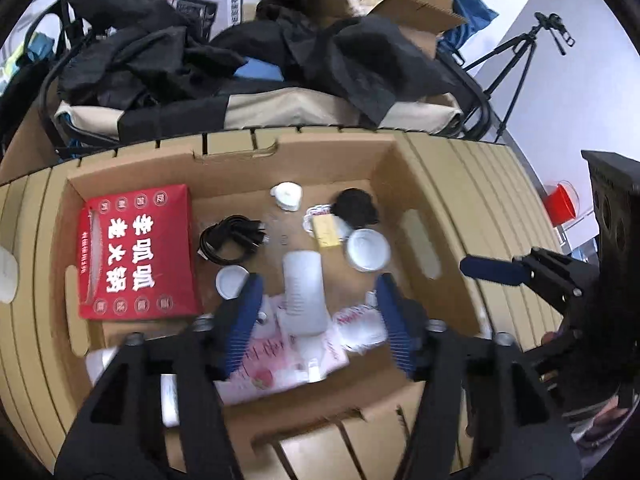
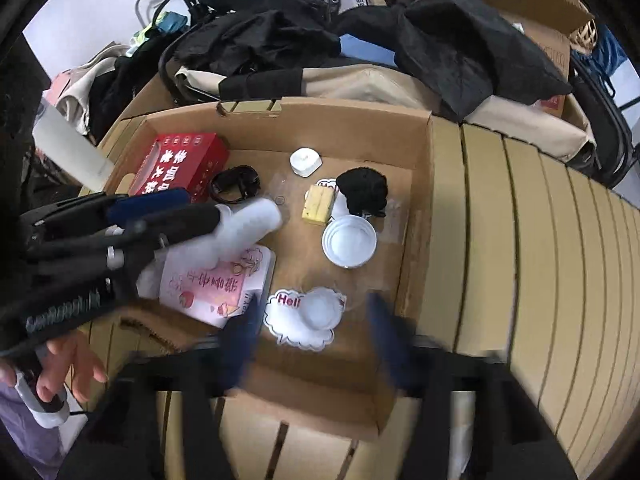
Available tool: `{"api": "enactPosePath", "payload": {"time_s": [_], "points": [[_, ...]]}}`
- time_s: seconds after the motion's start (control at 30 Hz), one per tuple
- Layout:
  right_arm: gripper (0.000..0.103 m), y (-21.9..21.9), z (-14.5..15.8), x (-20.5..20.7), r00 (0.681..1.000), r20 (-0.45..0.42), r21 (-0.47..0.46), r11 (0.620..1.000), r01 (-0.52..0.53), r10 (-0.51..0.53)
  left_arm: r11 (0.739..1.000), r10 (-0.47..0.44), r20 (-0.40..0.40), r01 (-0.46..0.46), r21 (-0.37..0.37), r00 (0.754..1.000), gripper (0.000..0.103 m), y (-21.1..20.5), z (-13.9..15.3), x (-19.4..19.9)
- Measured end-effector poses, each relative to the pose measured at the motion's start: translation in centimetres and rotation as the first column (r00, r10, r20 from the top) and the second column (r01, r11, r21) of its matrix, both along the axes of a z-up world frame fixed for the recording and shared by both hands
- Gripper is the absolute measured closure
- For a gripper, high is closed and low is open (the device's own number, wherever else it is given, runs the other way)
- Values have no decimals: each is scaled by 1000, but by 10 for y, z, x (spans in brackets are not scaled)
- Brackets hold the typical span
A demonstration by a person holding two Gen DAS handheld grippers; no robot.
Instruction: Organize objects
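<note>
The slatted bench (image 2: 520, 240) carries a shallow cardboard box (image 1: 332, 152), and pretty much everything is sat inside it. In the left wrist view the left tool (image 1: 316, 312) is held over the box's near half, fingers spread wide and nothing gripped. Between them a translucent white cylinder container (image 1: 302, 292) is seen, long axis running 6 to 12 o'clock, lying partly on a pink packet (image 1: 280, 356). Its near end is blurred, so which end is the mouth can't be told.

At 9 o'clock in the box a red carton (image 1: 140, 252) is laid flat, print upside down. A coiled black cable (image 1: 232, 240) sits beside it, a white cup (image 1: 368, 250) at 2 o'clock.

In the right wrist view the right tool (image 2: 316, 340) is held over the near edge, fingers wide apart and motion-smeared, empty. Just beyond it a white speech-bubble sticker (image 2: 304, 316) is seen, lettering partly covered by a white round thing on top.
</note>
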State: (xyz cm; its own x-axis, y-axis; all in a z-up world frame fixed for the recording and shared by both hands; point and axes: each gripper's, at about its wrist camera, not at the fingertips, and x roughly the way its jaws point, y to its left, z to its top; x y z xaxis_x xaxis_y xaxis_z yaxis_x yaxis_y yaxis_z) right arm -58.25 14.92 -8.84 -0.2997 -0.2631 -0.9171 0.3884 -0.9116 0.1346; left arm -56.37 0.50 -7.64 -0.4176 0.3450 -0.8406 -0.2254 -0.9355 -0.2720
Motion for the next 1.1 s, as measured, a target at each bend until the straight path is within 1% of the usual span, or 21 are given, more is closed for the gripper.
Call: {"api": "enactPosePath", "payload": {"time_s": [0.03,0.07,0.13,0.2,0.23,0.27,0.33,0.37,0.47,0.6,0.7,0.77,0.8,0.83,0.9,0.93,0.97,1.0,1.03,1.07,1.1], "points": [[18,2,5,-1,1000,-13,-11,1000,1,-1,1000,-5,-19,4,-13,1000,46,0,11,6],[18,4,12,3,1000,-21,-16,1000,5,-5,999,-5,-33,4,-31,999,42,0,21,11],[18,9,31,14,999,-37,-7,1000,26,-27,997,11,-42,-14,-75,999,33,-3,45,21],[18,14,56,27,998,-58,-8,1000,30,-31,994,39,-45,-44,-102,998,30,-12,72,34],[18,16,69,35,997,-71,-6,999,35,-36,992,48,-45,-53,-114,998,26,-16,82,40],[18,19,81,43,996,-85,0,999,38,-38,989,59,-44,-64,-132,997,19,-22,94,48],[18,26,108,64,991,-120,14,999,53,-51,984,71,-52,-78,-161,996,10,-31,113,66],[18,29,117,70,990,-127,16,998,64,-61,981,81,-58,-90,-170,995,9,-36,124,77],[18,39,143,97,983,-156,14,995,98,-95,982,98,-77,-108,-153,992,8,-44,147,111],[18,42,161,132,978,-184,16,994,106,-101,977,76,-121,-98,-187,990,5,-39,167,153],[18,42,168,158,975,-196,1,994,107,-104,973,80,-161,-112,-200,984,5,-38,171,192],[18,42,170,183,970,-227,-26,996,82,-86,965,95,-208,-142,-221,974,1,-41,166,220],[18,43,167,204,965,-253,-46,998,53,-62,951,125,-249,-188,-246,960,1,-43,162,238],[18,43,164,222,961,-272,-40,998,42,-52,937,156,-282,-233,-261,946,1,-46,158,254],[18,44,154,264,945,-325,0,999,47,-45,899,238,-346,-340,-275,908,0,-53,144,297],[18,45,149,286,937,-346,0,999,42,-40,896,250,-372,-359,-260,894,0,-54,137,321],[18,49,146,310,930,-367,-21,999,29,-35,907,223,-389,-337,-253,894,0,-53,127,345],[18,52,141,335,923,-385,-60,998,4,-26,912,188,-397,-309,-268,898,0,-49,120,362],[18,56,137,358,916,-401,-93,996,-16,-23,906,163,-406,-299,-299,899,0,-45,111,380],[18,59,131,377,912,-409,-101,995,0,-42,887,156,-419,-313,-338,894,0,-41,104,400],[18,60,127,389,911,-408,-92,996,22,-58,873,159,-441,-334,-356,883,0,-38,97,421]]}}
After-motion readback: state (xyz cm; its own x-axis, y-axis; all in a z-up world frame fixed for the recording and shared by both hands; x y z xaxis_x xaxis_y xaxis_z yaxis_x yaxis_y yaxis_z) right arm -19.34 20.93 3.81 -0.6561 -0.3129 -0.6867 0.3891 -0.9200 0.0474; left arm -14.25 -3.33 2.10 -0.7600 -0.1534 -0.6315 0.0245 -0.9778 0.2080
